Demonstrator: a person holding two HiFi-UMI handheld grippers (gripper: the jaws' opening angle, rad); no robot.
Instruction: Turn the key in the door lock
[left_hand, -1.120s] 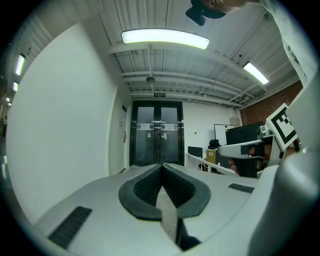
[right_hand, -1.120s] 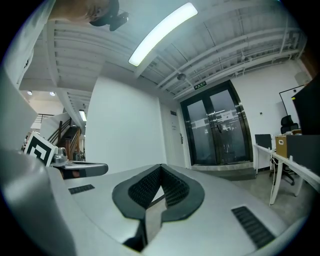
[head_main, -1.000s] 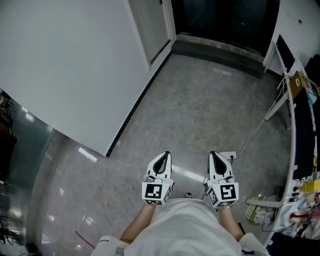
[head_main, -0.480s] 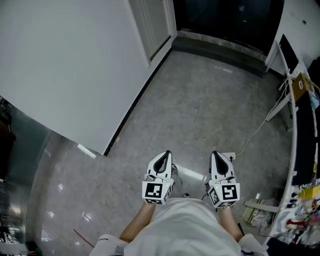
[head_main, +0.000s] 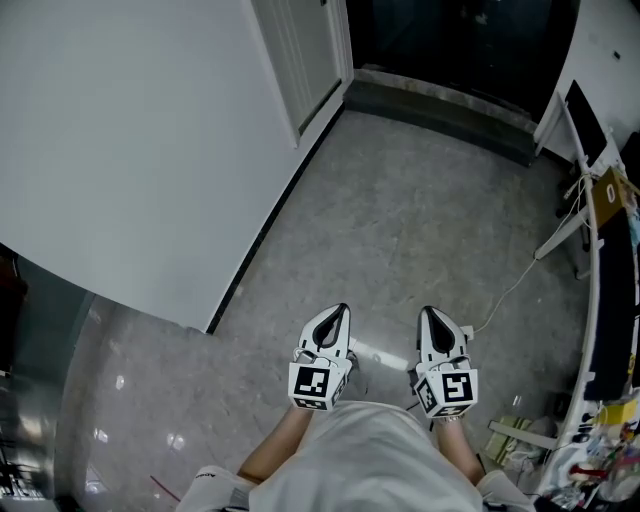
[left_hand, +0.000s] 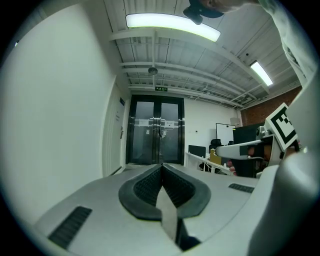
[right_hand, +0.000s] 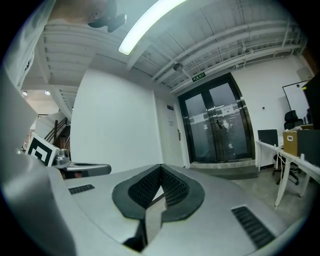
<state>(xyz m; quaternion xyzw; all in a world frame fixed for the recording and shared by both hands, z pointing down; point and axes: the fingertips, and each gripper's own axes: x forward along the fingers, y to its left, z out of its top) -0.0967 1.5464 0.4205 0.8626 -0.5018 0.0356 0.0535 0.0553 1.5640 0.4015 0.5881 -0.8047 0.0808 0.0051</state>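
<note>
My left gripper and right gripper are held side by side just in front of my body, over the grey floor, both pointing down the corridor. Each is shut with nothing between its pads. In the left gripper view the left gripper points at a dark glass double door far ahead. A white side door stands in the wall left of it. The right gripper faces the same glass double door and white door. No key or lock can be made out at this distance.
A long white wall runs along my left and ends at a corner. White desks with clutter line the right side. A cable trails over the floor to a socket block near the right gripper.
The whole view has moved forward along the corridor: the wall corner and the desks have slid toward me. Both grippers stay side by side and shut.
</note>
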